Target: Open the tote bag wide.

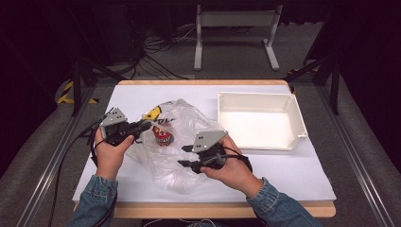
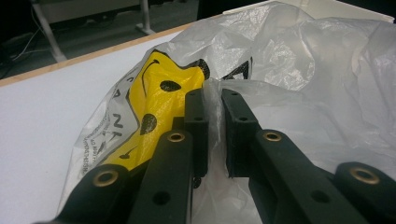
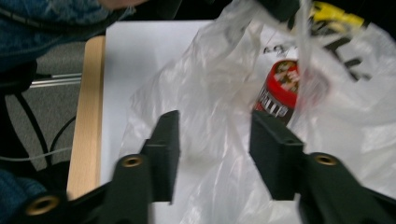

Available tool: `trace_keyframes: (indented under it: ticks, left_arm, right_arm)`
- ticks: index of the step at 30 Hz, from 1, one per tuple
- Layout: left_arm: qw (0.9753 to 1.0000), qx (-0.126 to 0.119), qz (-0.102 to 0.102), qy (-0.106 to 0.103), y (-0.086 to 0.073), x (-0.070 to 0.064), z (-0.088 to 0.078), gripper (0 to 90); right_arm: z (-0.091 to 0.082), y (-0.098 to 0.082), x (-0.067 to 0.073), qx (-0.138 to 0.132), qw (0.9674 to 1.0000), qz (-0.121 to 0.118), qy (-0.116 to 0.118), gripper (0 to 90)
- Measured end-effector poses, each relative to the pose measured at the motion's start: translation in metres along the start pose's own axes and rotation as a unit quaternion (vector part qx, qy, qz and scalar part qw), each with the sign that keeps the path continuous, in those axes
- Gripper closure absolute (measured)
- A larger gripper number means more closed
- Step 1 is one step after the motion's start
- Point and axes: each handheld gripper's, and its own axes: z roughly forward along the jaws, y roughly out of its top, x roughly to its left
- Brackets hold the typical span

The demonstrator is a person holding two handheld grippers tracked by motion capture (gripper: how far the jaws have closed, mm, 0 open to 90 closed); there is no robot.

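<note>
Two grippers work a clear plastic bag [image 1: 177, 137] lying on the white-covered bench [image 1: 293, 175], with a red can [image 1: 162, 135] inside it and an empty white tray [image 1: 257, 120] to the right, apart from the bag. In the high view the left gripper [image 1: 142, 126] pinches the bag's upper left edge, apparently to hold the mouth up and keep the film from sliding, while the right gripper [image 1: 185, 156] hangs just over the bag's near right part with its fingers apart, seemingly poised either to part the film or to reach toward the can. In the left gripper view the left gripper [image 2: 215, 114] has its fingers [image 2: 196, 121] clenched on a thin fold of the bag [image 2: 299, 79], the film standing up in the narrow slit between the pads; the bag's yellow and black printed panel [image 2: 159, 102] bulges just to the left of them, and the bare bench [image 2: 46, 126] lies beyond. In the right gripper view the right gripper [image 3: 215, 144] shows its fingers [image 3: 273, 154] released, well spread, with crumpled bag film [image 3: 210, 93] behind and between them but no pad pressing on it; the picture is a little blurred. The red can [image 3: 282, 88] stands tilted inside the bag just beyond the right-hand finger, not touched, and the bench's wooden edge [image 3: 88, 107] runs down the left.
</note>
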Motion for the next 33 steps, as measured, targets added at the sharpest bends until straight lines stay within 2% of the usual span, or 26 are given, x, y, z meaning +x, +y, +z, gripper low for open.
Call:
trace_keyframes:
  ticks: [2, 4, 9, 14, 16, 19, 23, 28, 31, 33]
  left_arm:
    - [1.0, -0.002, 0.002, 0.0, 0.0, 0.0, 0.0, 82.3]
    - [1.0, -0.003, 0.003, 0.0, 0.0, 0.0, 0.0, 82.4]
    - [1.0, -0.005, 0.004, -0.001, 0.0, 0.0, -0.002, 82.8]
    - [0.9999, -0.01, 0.008, -0.003, 0.001, 0.0, -0.003, 83.0]
    - [0.9999, -0.016, 0.006, -0.002, 0.002, -0.002, -0.004, 83.1]
    - [0.9997, -0.021, 0.015, 0.001, 0.003, -0.002, -0.005, 83.4]
    - [0.9997, -0.015, 0.013, 0.013, 0.0, 0.001, -0.002, 82.8]
    - [0.9993, -0.001, 0.014, 0.034, -0.006, 0.009, 0.006, 81.8]
    - [0.9991, 0.005, 0.014, 0.041, -0.008, 0.013, 0.01, 81.6]
    - [0.9988, 0.012, 0.01, 0.047, -0.011, 0.016, 0.013, 79.1]
  right_arm:
    - [0.001, 0.005, -0.004, -0.003, 1.0, 0.004, 0.001, 73.1]
    - [0.007, 0.009, -0.009, -0.003, 0.9999, 0.009, 0.003, 79.9]
    - [0.03, 0.013, -0.029, 0.013, 0.9996, 0.025, 0.0, 86.3]
    - [0.048, 0.013, -0.045, 0.027, 0.9989, 0.038, -0.009, 84.9]
    - [0.052, 0.013, -0.048, 0.03, 0.9988, 0.036, -0.016, 84.0]
    - [0.057, 0.012, -0.054, 0.032, 0.9985, 0.036, -0.028, 83.9]
    - [0.062, 0.009, -0.067, 0.018, 0.997, 0.045, -0.06, 79.5]
    - [0.066, 0.003, -0.085, -0.026, 0.9942, 0.059, -0.086, 69.2]
    - [0.069, 0.001, -0.091, -0.029, 0.9926, 0.066, -0.097, 68.1]
    - [0.074, -0.003, -0.1, -0.025, 0.9909, 0.08, -0.106, 67.8]
